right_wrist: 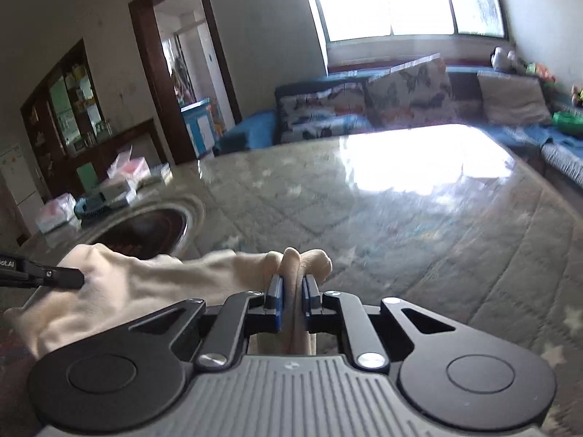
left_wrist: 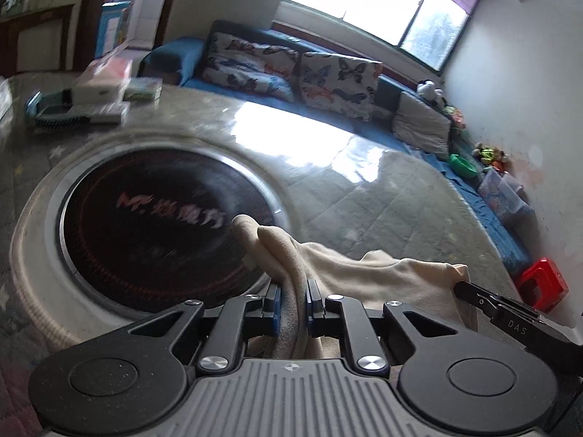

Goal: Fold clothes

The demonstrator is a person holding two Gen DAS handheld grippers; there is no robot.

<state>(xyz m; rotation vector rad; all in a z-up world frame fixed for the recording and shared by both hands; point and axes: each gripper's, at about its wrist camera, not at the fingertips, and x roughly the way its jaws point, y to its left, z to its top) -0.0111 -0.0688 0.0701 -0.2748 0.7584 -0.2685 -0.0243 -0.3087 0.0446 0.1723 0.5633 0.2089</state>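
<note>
A cream-coloured garment point(left_wrist: 368, 276) is stretched between both grippers above the table. In the left wrist view my left gripper point(left_wrist: 293, 293) is shut on a bunched edge of it, folds poking out past the blue pads. At the right of that view the right gripper point(left_wrist: 462, 287) pinches the cloth's other end. In the right wrist view my right gripper point(right_wrist: 291, 289) is shut on a bunched edge of the garment point(right_wrist: 145, 284), and the left gripper's fingertip point(right_wrist: 69, 278) grips the cloth at the far left.
A large table with a grey quilted, glossy cover point(right_wrist: 400, 211) lies below. A round black hotplate point(left_wrist: 153, 218) is set in it at the left. Boxes and a brush point(left_wrist: 91, 102) sit at the far left corner. A blue sofa with butterfly cushions point(left_wrist: 291, 69) lines the wall, a red stool point(left_wrist: 543, 284) beside it.
</note>
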